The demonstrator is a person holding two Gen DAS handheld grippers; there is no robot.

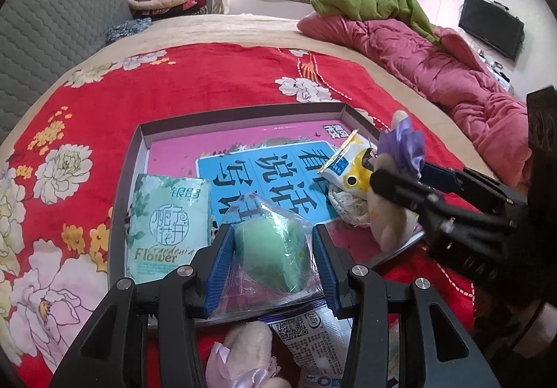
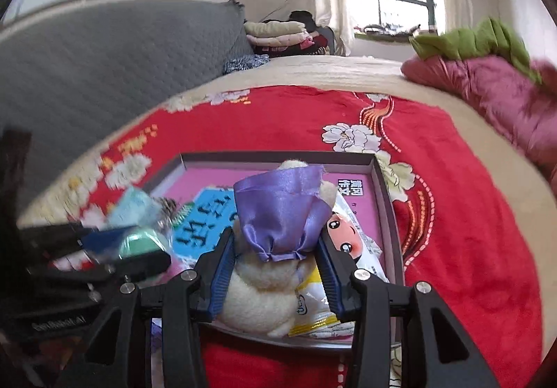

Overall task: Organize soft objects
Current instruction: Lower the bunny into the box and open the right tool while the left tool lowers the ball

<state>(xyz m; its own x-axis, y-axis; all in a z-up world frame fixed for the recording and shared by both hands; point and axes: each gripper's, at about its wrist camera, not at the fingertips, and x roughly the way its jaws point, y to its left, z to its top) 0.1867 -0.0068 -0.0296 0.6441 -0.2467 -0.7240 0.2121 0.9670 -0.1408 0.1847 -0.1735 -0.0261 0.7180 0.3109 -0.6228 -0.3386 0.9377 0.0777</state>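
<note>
A shallow grey tray (image 1: pixel 240 114) with a pink and blue printed floor lies on the red floral bedspread. My left gripper (image 1: pixel 273 264) is shut on a green sponge in a clear bag (image 1: pixel 275 254) over the tray's near edge. A mint tissue pack (image 1: pixel 169 227) lies in the tray at left. My right gripper (image 2: pixel 276 271) is shut on a cream plush toy with a purple satin bow (image 2: pixel 278 214) above the tray (image 2: pixel 381 179); it shows at the right of the left wrist view (image 1: pixel 400 165). A yellow and white snack packet (image 1: pixel 350 165) lies in the tray under it.
A second plush toy with a pink ribbon (image 1: pixel 243 349) and a printed white packet (image 1: pixel 310 335) lie on the bedspread in front of the tray. A pink quilt (image 1: pixel 435 64) with a green blanket lies at the right. A grey headboard (image 1: pixel 52 29) stands at the left.
</note>
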